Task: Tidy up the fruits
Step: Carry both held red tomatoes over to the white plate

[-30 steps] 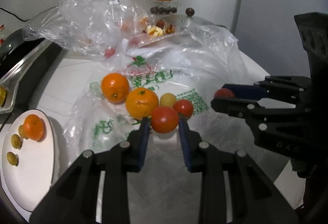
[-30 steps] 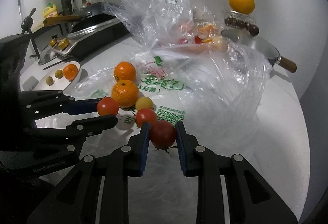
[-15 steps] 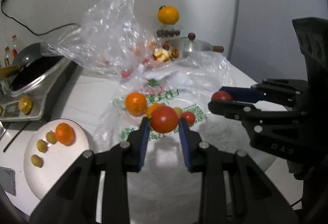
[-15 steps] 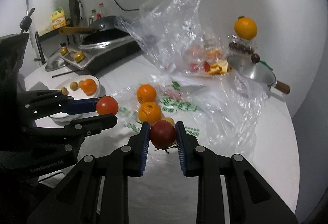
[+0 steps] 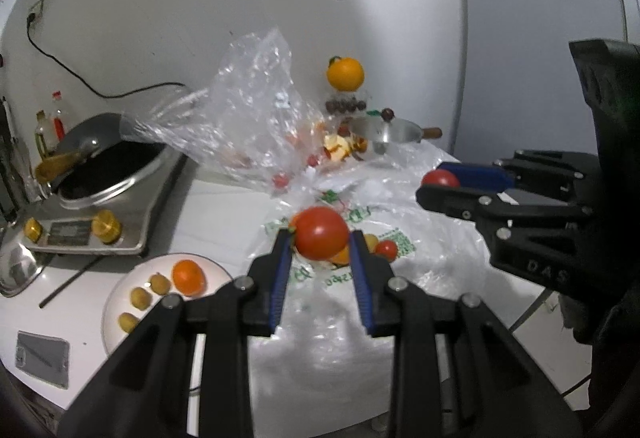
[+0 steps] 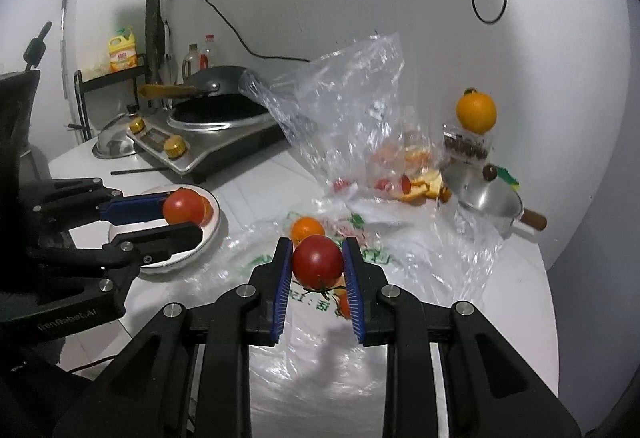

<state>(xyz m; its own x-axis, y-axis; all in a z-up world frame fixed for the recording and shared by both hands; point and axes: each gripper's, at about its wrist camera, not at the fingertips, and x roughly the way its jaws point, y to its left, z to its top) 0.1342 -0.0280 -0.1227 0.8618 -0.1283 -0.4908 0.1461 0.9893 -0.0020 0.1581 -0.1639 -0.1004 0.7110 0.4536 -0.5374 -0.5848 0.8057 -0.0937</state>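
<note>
A: What are the left tongs doing?
B: They pinch a round orange-red tomato between blue pads, lifted above the crinkled clear plastic bag on the white counter.
A: And the right tongs?
B: They are clamped on a round darker red tomato, also in the air above the bag.
A: What lies around them?
B: A white round plate to the left carries a small orange mandarin and three little yellow-green fruits. More oranges and a small tomato rest on the bag.
</note>
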